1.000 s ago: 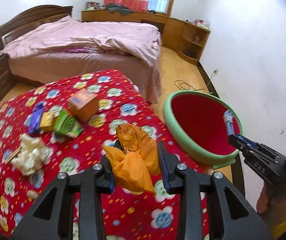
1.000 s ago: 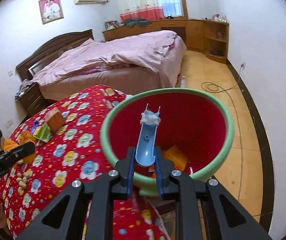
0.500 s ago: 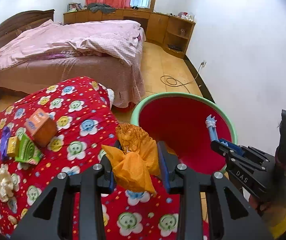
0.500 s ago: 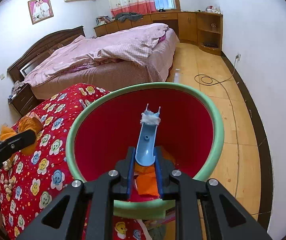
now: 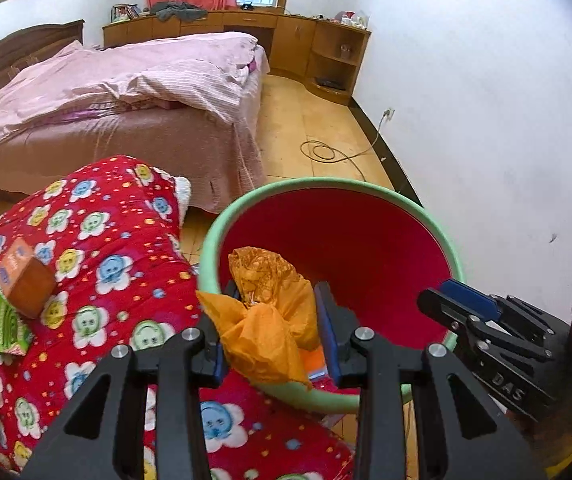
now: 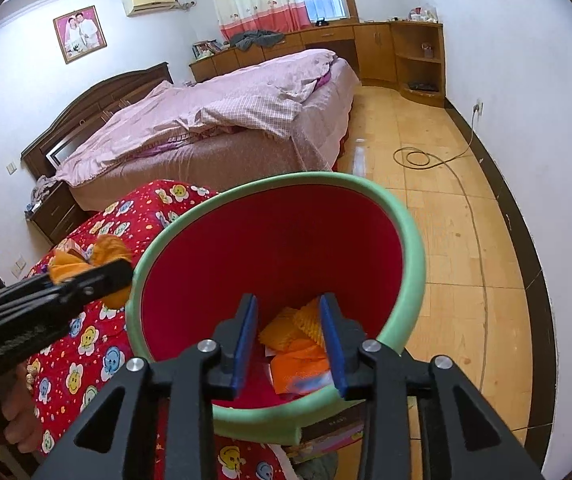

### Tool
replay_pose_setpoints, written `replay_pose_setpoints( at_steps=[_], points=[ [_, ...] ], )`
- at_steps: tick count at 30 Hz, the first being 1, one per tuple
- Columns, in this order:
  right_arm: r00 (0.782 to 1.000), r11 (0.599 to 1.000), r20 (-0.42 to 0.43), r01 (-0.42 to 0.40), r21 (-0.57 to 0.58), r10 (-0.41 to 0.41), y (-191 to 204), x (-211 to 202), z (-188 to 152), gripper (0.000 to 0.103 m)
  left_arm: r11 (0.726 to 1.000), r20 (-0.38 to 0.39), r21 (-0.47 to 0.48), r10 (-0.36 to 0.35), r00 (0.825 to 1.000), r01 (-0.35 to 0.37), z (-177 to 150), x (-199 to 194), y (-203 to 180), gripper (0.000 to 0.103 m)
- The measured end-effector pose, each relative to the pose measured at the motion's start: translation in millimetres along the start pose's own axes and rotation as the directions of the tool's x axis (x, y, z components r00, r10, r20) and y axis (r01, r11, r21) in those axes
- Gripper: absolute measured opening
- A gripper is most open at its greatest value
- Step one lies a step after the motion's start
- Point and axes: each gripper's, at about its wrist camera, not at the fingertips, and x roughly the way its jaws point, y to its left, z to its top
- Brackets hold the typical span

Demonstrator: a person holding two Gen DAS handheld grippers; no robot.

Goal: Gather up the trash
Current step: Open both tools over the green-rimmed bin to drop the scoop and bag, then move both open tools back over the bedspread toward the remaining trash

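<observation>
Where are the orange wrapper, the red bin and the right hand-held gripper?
orange wrapper (image 5: pixel 270 320), left wrist view, on its crumpled middle.
red bin (image 6: pixel 410 240), right wrist view, on its green rim.
right hand-held gripper (image 6: pixel 288 340), right wrist view, midway between its blue-padded fingertips.

The round green-rimmed red plastic bin (image 6: pixel 402 240) stands on the wooden floor (image 6: pixel 458 240), at three o'clock from the red flower-print quilt (image 5: pixel 118 248); the pink-covered bed (image 6: pixel 226 120) lies behind at twelve.
</observation>
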Motion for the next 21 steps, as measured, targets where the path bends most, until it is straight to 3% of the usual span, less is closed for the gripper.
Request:
replay_pose_setpoints(
  at_steps=[3, 5, 7, 21],
  points=[
    [1.0, 1.0, 0.006, 0.0, 0.004, 0.0, -3.4, -6.1, -1.1, 0.041, 1.0, -0.015, 0.013, -0.008, 1.0, 0.008, 2.0, 6.4, -5.5, 0.04],
    [1.0, 1.0, 0.007, 0.008, 0.001, -0.008, -4.5, -8.4, -1.4, 0.046, 1.0, -0.019, 0.02, 0.0, 1.0, 0.0, 2.6, 9.5, -9.0, 0.05],
    [1.0, 1.0, 0.008, 0.018, 0.001, -0.018, -6.3, -10.0, -2.0, 0.05, 1.0, -0.018, 0.023, 0.019, 1.0, -0.019, 2.7, 11.6, -11.5, 0.053],
    [0.999, 0.999, 0.002, 0.035, 0.017, -0.035, -3.4, -16.0, -8.9, 0.06, 0.998, -0.009, -0.039, 0.054, 0.999, -0.054, -3.7, -8.8, 12.0, 0.053]
  ],
)
